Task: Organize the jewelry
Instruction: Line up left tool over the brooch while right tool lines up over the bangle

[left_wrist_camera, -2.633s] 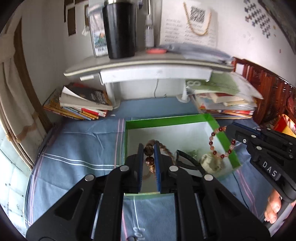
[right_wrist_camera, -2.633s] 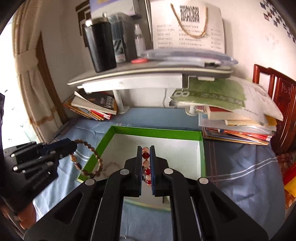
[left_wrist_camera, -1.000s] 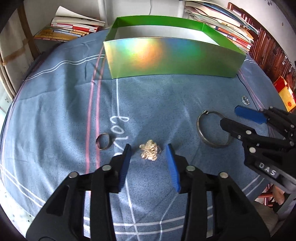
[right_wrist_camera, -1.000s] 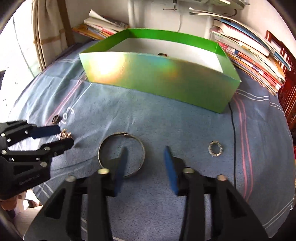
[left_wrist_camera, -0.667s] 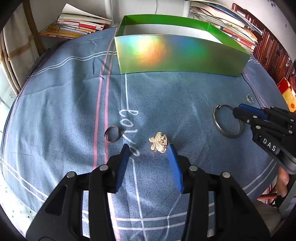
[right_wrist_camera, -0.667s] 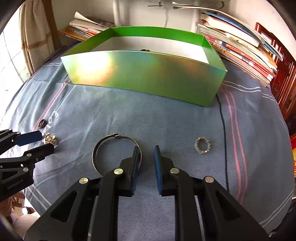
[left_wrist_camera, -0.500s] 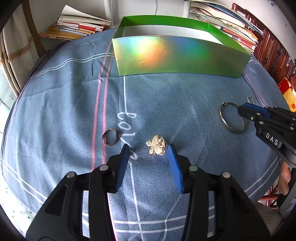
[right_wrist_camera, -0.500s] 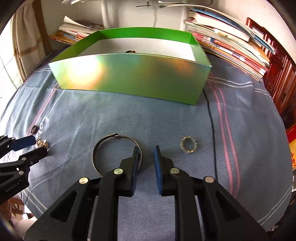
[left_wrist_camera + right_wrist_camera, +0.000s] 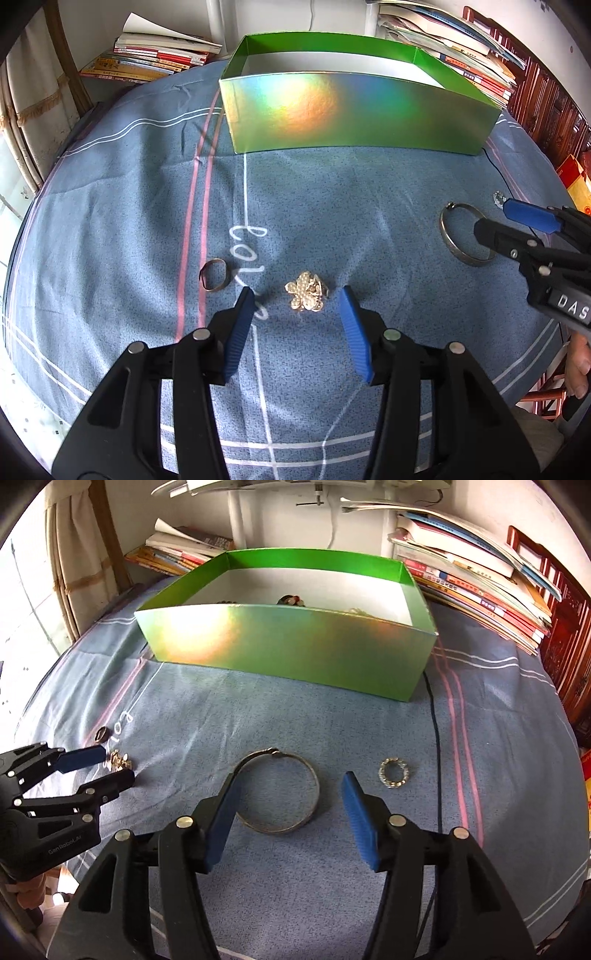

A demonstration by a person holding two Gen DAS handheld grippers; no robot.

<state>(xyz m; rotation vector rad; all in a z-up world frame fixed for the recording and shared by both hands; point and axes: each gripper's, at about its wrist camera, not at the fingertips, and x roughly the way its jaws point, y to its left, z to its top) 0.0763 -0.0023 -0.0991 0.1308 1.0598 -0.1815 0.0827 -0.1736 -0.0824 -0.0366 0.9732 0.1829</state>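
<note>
Left gripper (image 9: 295, 299) jaws seen opening, flower brooch (image 9: 306, 291) lying untouched between them, before green box (image 9: 354, 110). Right gripper (image 9: 290, 786) jaws opening around bangle (image 9: 277, 792), nothing gripped.

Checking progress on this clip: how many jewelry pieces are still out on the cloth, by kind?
Bangles: 1, silver bangle
Rings: 2, plain ring and beaded ring
Flower brooches: 1, flower brooch
Total: 4 outside the green box
</note>
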